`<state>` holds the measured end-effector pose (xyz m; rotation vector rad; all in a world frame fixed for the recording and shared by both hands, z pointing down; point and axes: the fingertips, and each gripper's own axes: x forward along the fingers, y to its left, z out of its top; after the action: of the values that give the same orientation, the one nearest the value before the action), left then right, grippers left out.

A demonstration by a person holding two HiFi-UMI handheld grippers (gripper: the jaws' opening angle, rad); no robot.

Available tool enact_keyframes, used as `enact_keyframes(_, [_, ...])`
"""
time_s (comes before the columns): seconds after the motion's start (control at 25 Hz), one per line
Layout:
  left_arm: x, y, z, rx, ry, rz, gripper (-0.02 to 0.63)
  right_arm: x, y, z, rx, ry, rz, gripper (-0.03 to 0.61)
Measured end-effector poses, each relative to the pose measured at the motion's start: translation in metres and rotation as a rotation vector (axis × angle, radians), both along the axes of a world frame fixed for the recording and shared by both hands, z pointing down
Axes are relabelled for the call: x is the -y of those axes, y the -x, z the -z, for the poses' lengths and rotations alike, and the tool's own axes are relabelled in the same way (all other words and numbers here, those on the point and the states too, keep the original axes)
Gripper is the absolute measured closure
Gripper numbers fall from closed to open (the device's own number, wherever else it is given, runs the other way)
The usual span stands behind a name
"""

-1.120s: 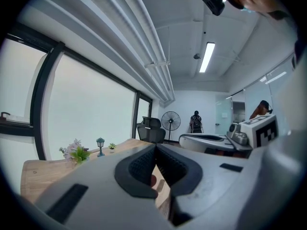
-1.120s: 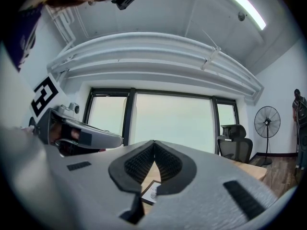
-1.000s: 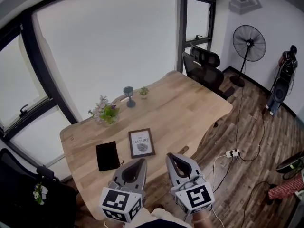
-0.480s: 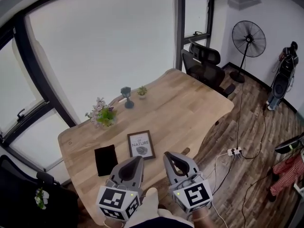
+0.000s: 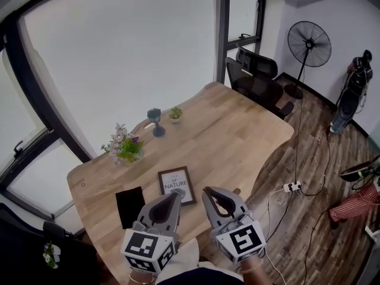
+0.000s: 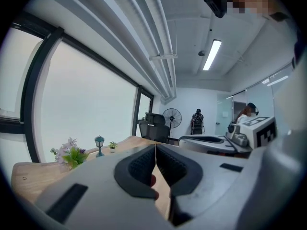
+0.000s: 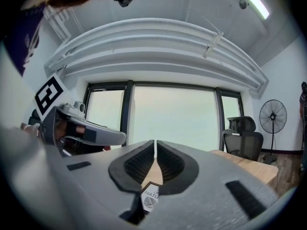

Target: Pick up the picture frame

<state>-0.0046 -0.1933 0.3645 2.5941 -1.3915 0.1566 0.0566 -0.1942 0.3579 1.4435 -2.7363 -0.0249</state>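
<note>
I have both tools shut and empty: the left gripper (image 5: 176, 195) and the right gripper (image 5: 206, 190) each hold their jaws pressed together with nothing between them. The picture frame (image 5: 176, 181) lies flat on the wooden table (image 5: 237, 129), just ahead of both tips, beside a black pouch (image 5: 129, 205).

The picture frame (image 5: 177, 186) lies flat and face up on the wooden counter (image 5: 231, 135), near its front edge: dark-framed, white print reading "NATURE" over a leaf, slightly askew.
</note>
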Motion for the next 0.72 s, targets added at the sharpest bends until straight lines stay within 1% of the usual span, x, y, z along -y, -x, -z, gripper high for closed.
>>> enact_keyframes(0.12, [0.015,0.006,-0.003,0.006,0.014,-0.002,0.609,0.015,0.007,-0.011,-0.024,0.029,0.001,0.575])
enact_keyframes(0.32, [0.037,0.014,-0.016,-0.036,0.036,-0.002,0.607,0.035,0.016,-0.029,-0.059,0.068,0.019,0.575])
enact_keyframes(0.6, [0.060,0.023,-0.032,-0.061,0.070,-0.009,0.604,0.057,0.022,-0.051,-0.103,0.116,0.026,0.574])
enact_keyframes(0.68, [0.065,0.027,-0.038,-0.070,0.088,-0.009,0.575,0.062,0.026,-0.057,-0.106,0.130,0.038,0.574])
enact_keyframes(0.72, [0.068,0.029,-0.041,-0.073,0.099,-0.007,0.538,0.064,0.027,-0.060,-0.106,0.138,0.043,0.572])
